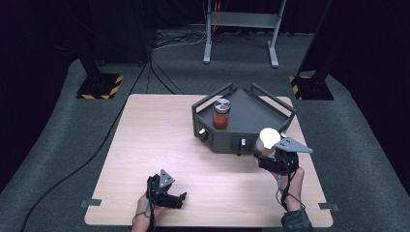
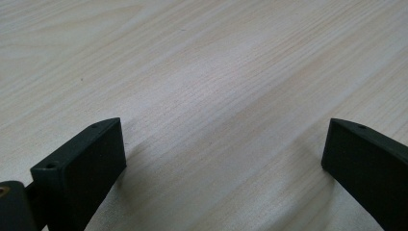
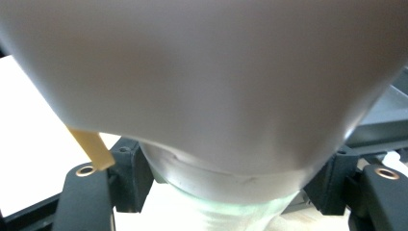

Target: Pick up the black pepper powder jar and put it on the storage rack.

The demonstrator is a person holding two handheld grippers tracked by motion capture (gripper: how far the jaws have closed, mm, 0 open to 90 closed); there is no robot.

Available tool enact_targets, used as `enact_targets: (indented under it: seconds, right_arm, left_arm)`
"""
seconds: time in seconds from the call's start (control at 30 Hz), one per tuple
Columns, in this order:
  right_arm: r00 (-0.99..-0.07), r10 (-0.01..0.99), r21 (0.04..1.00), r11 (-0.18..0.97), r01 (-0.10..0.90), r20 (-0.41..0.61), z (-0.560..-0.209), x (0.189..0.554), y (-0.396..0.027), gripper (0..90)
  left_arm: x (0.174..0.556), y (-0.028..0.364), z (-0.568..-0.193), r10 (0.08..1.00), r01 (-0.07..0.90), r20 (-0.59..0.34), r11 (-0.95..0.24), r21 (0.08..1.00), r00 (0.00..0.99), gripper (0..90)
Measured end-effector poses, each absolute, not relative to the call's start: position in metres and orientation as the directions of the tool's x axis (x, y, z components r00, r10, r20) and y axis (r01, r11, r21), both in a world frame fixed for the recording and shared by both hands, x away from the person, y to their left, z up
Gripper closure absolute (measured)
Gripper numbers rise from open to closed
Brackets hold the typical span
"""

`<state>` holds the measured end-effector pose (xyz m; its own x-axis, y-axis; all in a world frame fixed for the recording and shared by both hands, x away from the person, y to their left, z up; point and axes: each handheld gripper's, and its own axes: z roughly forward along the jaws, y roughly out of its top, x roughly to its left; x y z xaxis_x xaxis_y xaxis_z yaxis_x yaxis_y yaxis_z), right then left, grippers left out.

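Standing in the dark tray (image 1: 270,113), a jar (image 1: 221,114) of red filling is being left untouched; a white-lidded jar (image 1: 267,141) is being pinched by the right gripper (image 1: 273,159), while the left gripper (image 1: 176,198) is being held spread over the table (image 1: 159,135).

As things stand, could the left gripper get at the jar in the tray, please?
Probably not without a long reach: the left gripper rests near the table's front edge, jaws open, while the jar stands inside the dark tray farther back. The bare tabletop between leaves the way free.

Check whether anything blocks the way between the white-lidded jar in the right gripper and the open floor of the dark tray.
Nothing visible does. The white-lidded jar sits clamped in the right gripper at the tray's near edge. The red-filled jar stands at the tray's left side, leaving bare floor beyond the rim.
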<state>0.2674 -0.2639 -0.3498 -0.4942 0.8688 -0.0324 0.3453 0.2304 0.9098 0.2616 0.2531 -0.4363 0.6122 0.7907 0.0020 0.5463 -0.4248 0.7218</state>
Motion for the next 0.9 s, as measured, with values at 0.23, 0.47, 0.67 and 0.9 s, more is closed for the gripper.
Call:
enact_targets:
  seconds: [0.23,0.47,0.67,0.9]
  right_arm:
    - [-0.502,0.864,0.910,0.233,0.343,-0.032,-0.343,0.273,-0.264,29.6]
    - [-0.513,0.858,0.911,0.243,0.334,-0.040,-0.334,0.279,-0.262,29.6]
    - [-0.518,0.855,0.913,0.237,0.333,-0.033,-0.329,0.283,-0.263,29.6]
    - [-0.525,0.850,0.909,0.248,0.336,-0.038,-0.323,0.291,-0.261,29.6]
  left_arm:
    - [0.262,0.253,-0.436,0.790,0.546,0.002,-0.425,0.722,0.613,1.4]
    - [0.262,0.253,-0.436,0.790,0.546,0.002,-0.425,0.722,0.613,1.4]
    - [0.262,0.253,-0.436,0.790,0.546,0.001,-0.425,0.722,0.613,1.5]
    - [0.262,0.253,-0.436,0.790,0.546,0.001,-0.424,0.722,0.613,1.4]
